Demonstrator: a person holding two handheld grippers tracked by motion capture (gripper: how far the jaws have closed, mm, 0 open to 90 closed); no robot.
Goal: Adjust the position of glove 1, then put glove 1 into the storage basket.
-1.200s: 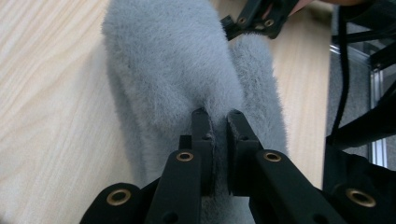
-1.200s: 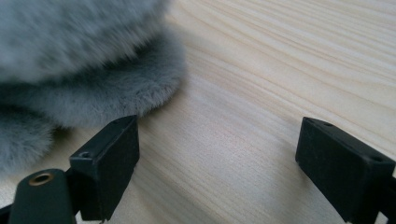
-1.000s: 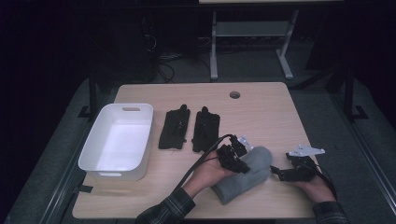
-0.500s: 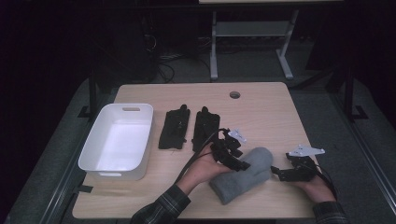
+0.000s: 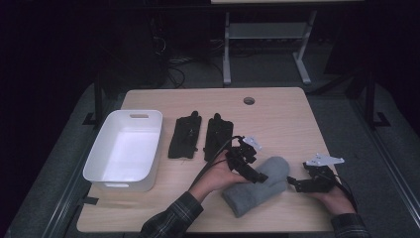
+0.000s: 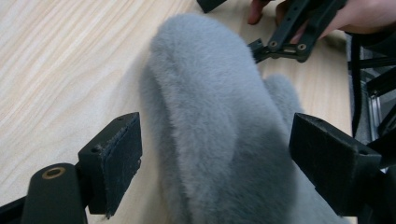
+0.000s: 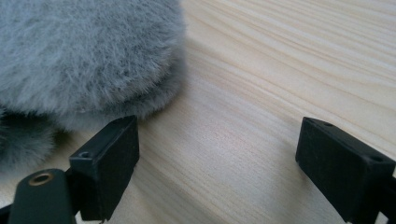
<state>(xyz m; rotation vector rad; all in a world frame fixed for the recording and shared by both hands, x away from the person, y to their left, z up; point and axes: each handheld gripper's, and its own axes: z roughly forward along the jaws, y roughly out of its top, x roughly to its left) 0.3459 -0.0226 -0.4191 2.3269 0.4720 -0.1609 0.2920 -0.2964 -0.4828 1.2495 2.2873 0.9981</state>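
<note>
Straddling the grey mitten (image 6: 219,135), the left gripper (image 5: 246,163) has jaws apart, nothing clamped — the mitten lies between them at the table's (image 5: 282,119) near edge, long axis running near-left to far-right. The right gripper (image 5: 311,181), jaws apart, sits just right of the mitten's tip. Count: one grey mitten, two black gloves (image 5: 184,137), one white tub (image 5: 124,148).
</note>
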